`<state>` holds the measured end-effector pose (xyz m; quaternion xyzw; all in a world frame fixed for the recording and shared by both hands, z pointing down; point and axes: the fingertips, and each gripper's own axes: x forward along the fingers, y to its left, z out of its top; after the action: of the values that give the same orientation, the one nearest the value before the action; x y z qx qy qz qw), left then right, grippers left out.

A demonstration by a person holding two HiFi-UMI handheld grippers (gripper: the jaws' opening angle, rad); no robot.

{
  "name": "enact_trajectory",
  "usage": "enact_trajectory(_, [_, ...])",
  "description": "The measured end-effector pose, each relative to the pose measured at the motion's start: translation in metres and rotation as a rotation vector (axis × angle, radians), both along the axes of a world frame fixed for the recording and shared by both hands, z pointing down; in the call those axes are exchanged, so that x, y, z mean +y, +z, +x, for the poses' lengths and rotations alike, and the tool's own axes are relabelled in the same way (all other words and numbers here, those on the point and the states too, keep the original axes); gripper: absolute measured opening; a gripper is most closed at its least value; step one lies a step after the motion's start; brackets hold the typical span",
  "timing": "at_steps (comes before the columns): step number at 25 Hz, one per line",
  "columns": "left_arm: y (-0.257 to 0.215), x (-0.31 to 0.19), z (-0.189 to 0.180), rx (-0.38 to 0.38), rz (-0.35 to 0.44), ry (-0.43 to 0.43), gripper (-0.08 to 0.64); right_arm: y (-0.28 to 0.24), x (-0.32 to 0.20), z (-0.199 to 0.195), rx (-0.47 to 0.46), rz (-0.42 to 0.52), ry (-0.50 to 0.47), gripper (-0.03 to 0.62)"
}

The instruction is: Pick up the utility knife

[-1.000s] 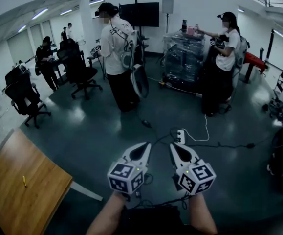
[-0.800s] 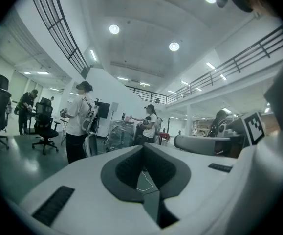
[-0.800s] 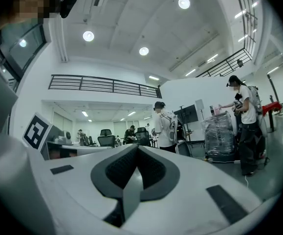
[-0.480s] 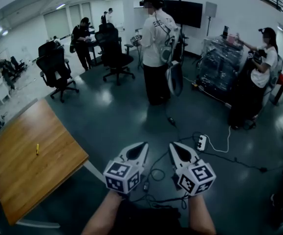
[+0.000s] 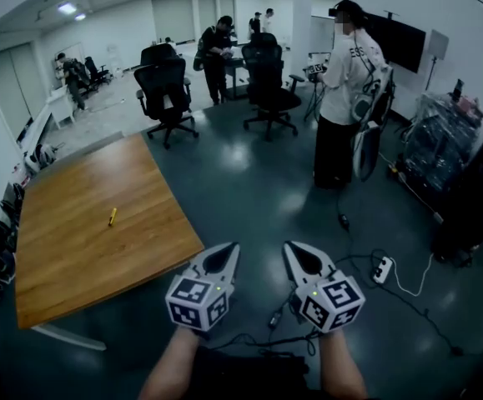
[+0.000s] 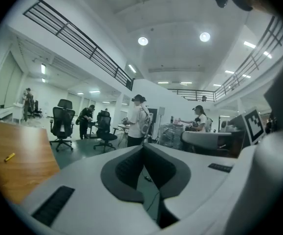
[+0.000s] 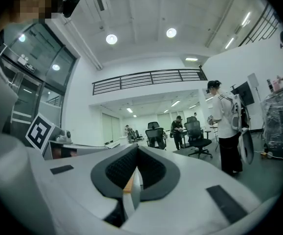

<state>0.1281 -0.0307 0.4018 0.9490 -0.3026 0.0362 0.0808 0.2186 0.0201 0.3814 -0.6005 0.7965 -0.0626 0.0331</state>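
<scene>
The utility knife (image 5: 113,217) is a small yellow thing lying on the wooden table (image 5: 74,257) at the left of the head view. It also shows as a yellow speck (image 6: 9,157) at the left edge of the left gripper view. My left gripper (image 5: 231,247) and right gripper (image 5: 289,247) are held side by side over the dark floor, to the right of the table and well short of the knife. Both point level across the room. The left gripper (image 6: 142,147) and right gripper (image 7: 136,148) have their tips together, with nothing between them.
Several people stand in the room, one in a white shirt (image 5: 345,82) beyond the grippers. Black office chairs (image 5: 164,90) stand past the table's far end. A power strip (image 5: 382,270) and cables lie on the floor at right, near a wrapped pallet (image 5: 441,152).
The view has swung to the left: the table and knife have come from the lower left corner toward the middle. Both grippers stayed shut and side by side.
</scene>
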Motion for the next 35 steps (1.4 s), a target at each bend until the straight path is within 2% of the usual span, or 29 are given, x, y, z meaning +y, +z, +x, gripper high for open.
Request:
enact_trajectory(11, [0.022, -0.085, -0.171, 0.004, -0.049, -0.247, 0.006, 0.010, -0.103, -0.154, 0.040, -0.037, -0.207, 0.011])
enact_trajectory(16, [0.035, -0.119, -0.232, 0.006, -0.065, -0.308, 0.006, 0.017, -0.141, -0.211, 0.049, -0.041, -0.254, 0.011])
enact_trajectory(25, [0.056, -0.168, -0.294, -0.002, -0.108, -0.395, 0.006, 0.034, -0.195, -0.281, 0.057, -0.085, -0.352, 0.011])
enact_trajectory(30, [0.058, -0.196, -0.310, -0.020, -0.120, -0.452, 0.006, 0.035, -0.235, -0.304, 0.050, -0.100, -0.422, 0.011])
enact_trajectory(35, [0.063, -0.235, -0.327, -0.018, -0.110, -0.550, 0.006, 0.043, -0.284, -0.322, 0.028, -0.097, -0.527, 0.011])
